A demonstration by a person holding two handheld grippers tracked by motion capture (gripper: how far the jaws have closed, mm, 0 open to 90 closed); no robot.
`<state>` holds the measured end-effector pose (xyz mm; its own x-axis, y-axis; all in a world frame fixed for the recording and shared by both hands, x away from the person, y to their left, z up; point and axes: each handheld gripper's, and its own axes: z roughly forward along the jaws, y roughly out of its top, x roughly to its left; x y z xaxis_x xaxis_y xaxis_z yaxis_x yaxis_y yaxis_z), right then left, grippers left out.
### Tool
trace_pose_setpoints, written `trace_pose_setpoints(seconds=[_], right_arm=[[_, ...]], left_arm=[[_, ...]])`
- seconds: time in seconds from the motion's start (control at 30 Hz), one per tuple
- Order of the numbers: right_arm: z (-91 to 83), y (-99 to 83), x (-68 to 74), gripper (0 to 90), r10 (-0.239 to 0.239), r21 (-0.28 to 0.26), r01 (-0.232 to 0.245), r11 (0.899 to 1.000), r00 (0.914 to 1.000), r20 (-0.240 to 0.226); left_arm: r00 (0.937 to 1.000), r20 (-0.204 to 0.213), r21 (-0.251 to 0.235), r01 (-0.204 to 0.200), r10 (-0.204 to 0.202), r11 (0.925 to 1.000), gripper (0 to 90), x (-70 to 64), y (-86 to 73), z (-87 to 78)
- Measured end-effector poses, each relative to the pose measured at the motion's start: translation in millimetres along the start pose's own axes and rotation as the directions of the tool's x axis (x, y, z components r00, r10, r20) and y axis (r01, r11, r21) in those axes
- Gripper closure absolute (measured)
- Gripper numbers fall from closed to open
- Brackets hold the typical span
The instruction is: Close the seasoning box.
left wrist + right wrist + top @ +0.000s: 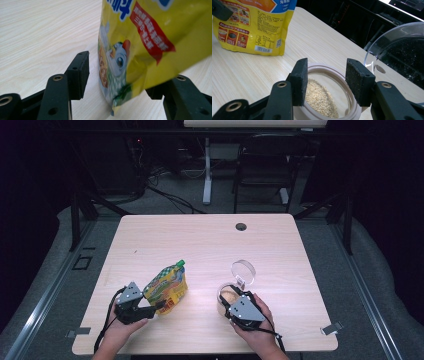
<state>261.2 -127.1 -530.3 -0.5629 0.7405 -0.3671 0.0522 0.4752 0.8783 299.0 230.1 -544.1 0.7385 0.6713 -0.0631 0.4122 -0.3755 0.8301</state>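
A yellow spouted pouch (167,285) with a green cap stands tilted on the table. My left gripper (158,306) is at its lower near corner. In the left gripper view the pouch (150,37) hangs between the open jaws of that gripper (117,80); the left pad (80,72) is a small gap away from it, and the pouch covers the right pad. A clear jar (226,296) holds pale grains (320,98), its hinged clear lid (243,271) flipped up behind it. My right gripper (327,67) hovers open just above the jar's near rim (329,68).
The wooden table (200,235) has a cable hole (241,226) near its far edge. The pouch's back with a barcode (254,25) stands to the left in the right gripper view. Beyond the table are a dark chair (265,160) and a white desk leg (206,170).
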Motion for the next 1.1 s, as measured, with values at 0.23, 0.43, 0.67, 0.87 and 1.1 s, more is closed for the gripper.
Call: trace_pose_setpoints(seconds=[0.23, 0.43, 0.67, 0.87, 1.1], right_arm=[[0.5, 1.8, -2.3, 50.5, 0.022, 0.007, -0.022, 1.0, 0.9994, -0.027], [-0.5, 5.0, -4.5, 50.4, 0.033, 0.005, -0.033, 0.999, 0.9982, -0.049], [-5.1, 8.6, -12.8, 50.3, 0.084, 0.009, -0.083, 0.996, 0.9933, -0.079], [-8.4, 10.6, -20.5, 50.8, 0.13, 0.022, -0.129, 0.991, 0.9869, -0.095], [-10.6, 13.8, -27.4, 51.0, 0.159, 0.033, -0.156, 0.987, 0.9817, -0.105]], left_arm=[[0.9999, 0.002, -0.005, 0.015, -0.015, 0.9999, 41.8, -2.1, -3.0, -5.6], [0.9996, 0.004, -0.004, 0.029, -0.029, 0.9996, 41.2, -2.6, -6.1, -10.6], [0.999, 0.005, -0.005, 0.044, -0.044, 0.999, 40.9, -3.6, -7.6, -12.2], [0.9984, -0.002, -0.01, 0.056, -0.056, 0.9984, 40.6, -4.2, -6.3, -13.0], [0.9978, 0.002, -0.02, 0.067, -0.067, 0.9976, 40.9, -4.3, -5.7, -12.5]])
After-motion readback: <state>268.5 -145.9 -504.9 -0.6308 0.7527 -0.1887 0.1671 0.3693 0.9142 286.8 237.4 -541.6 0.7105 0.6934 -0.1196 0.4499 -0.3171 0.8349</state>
